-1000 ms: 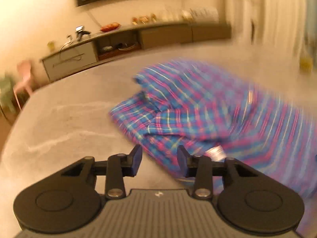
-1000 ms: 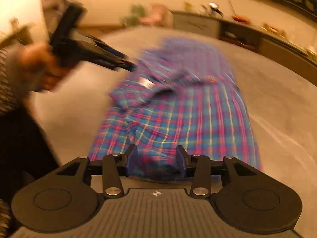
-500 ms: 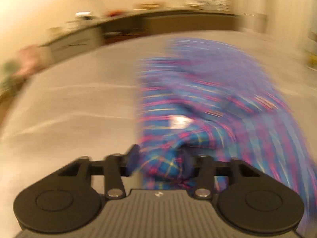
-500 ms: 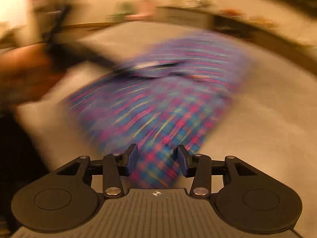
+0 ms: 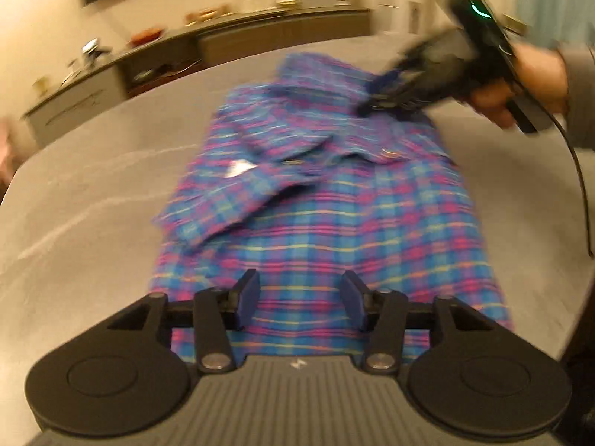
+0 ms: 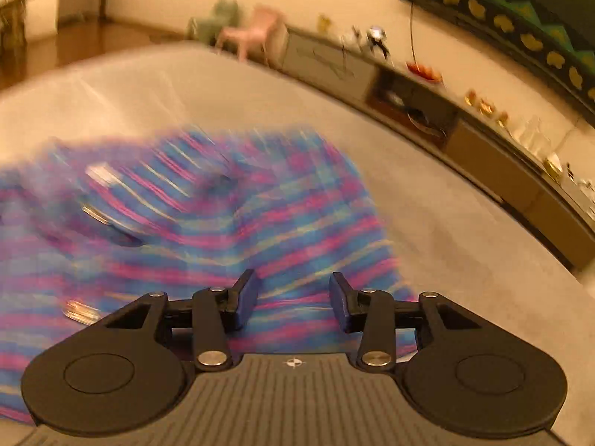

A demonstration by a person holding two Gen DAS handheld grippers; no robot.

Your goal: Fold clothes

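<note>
Only left wrist shows right gripper (image 5: 375,106), over plaid shirt (image 5: 334,230); both grippers gape empty.

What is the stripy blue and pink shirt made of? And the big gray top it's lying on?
The shirt looks like soft woven cloth, maybe cotton: matte, plaid, creasing into floppy folds. The gray top looks like stone or a stone-look surface, smooth with pale veins.

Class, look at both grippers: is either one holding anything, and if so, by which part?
Nothing is held. The left gripper and right gripper are both open over the plaid shirt, with no fabric pinched.
</note>
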